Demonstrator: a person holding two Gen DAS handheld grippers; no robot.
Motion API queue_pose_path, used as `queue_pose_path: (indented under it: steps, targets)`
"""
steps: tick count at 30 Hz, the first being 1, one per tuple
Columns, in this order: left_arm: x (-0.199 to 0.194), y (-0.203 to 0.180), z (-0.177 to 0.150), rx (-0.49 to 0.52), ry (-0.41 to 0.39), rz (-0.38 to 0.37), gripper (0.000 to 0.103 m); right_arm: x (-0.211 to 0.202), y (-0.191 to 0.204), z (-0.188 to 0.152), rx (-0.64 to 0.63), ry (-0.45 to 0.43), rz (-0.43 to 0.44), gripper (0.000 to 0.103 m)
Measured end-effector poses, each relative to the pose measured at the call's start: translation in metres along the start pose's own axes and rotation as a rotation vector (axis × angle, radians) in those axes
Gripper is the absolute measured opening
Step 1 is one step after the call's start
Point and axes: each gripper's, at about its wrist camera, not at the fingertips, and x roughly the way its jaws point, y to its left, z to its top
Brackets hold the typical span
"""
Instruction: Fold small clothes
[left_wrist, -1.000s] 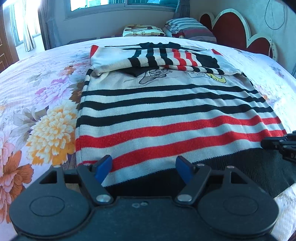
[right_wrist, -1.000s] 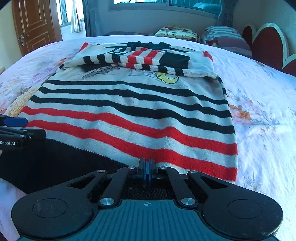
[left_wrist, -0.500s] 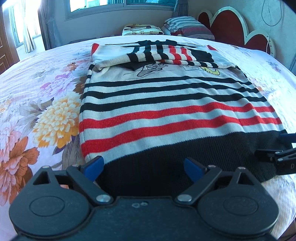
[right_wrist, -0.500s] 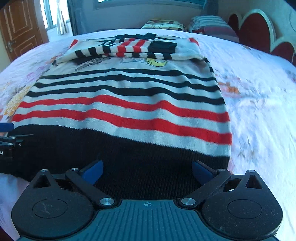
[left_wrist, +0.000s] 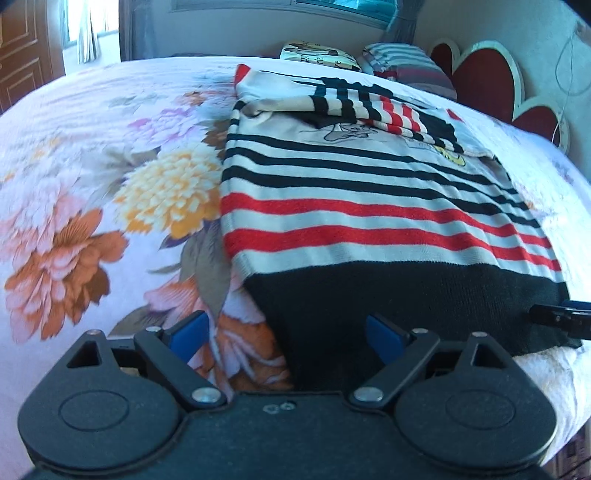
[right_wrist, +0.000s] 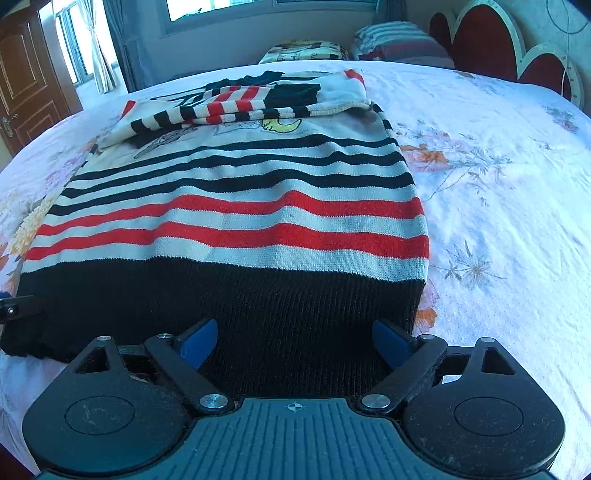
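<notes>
Bed (left_wrist: 92, 155): covered by a pale floral sheet, large orange, yellow and pink blooms on the side seen by the left wrist camera, fainter sprigs on the right-hand side (right_wrist: 498, 184). Headboard (left_wrist: 491, 77): red scalloped panels with white trim, against the far wall. Striped sweater (left_wrist: 369, 206): lay flat on the bed, cream with thin black stripes, two broad red stripes and a wide black hem band nearest the cameras; both sleeves folded across the chest at the far end, partly covering a cartoon print; same garment in the right wrist view (right_wrist: 240, 221). Pillows: one striped (right_wrist: 399, 40) and one printed (right_wrist: 306, 50), side by side at the head of the bed beyond the sweater. Left claw (left_wrist: 286, 332): blue-padded fingers spread wide, held at the near-left corner of the black hem, left finger (left_wrist: 190, 332) over bare sheet, right finger over the hem; gripping nothing. Right claw (right_wrist: 295, 341): fingers likewise spread wide, both over the black hem near its right corner; gripping nothing. Each claw's tip showed at the edge of the other's view, by the hem.
</notes>
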Motion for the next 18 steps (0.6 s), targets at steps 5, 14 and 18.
queue_pose_path:
  steps: [5, 14, 18]
  targets:
    - [-0.007, 0.014, -0.003, -0.041, 0.006, -0.051, 0.071, -0.007, -0.014, 0.002, 0.057, -0.008, 0.000, 0.071]
    - [-0.003, 0.012, 0.000, -0.074, 0.058, -0.172, 0.053, -0.015, -0.036, 0.002, 0.116, -0.017, -0.071, 0.070]
    - [0.002, 0.012, 0.002, -0.090, 0.068, -0.214, 0.043, -0.016, -0.047, -0.005, 0.174, 0.002, -0.056, 0.061]
